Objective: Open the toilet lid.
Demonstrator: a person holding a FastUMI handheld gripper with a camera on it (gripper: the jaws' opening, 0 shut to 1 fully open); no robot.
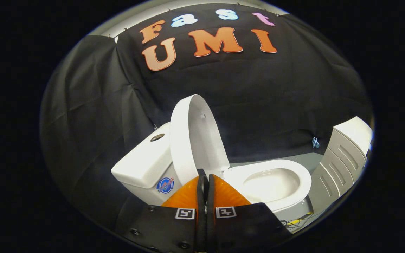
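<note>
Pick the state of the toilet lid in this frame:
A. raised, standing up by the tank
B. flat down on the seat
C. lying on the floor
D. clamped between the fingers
A: the lid stands raised beside the tank, the bowl lies open, and the gripper is shut on nothing, its fingers together just short of the lid's lower edge.

Our claw (205, 175), seen from its own camera

We see two fingers pressed together, each bearing a square black-and-white marker tag, mounted on a dark body with round screw heads along its left side.
</note>
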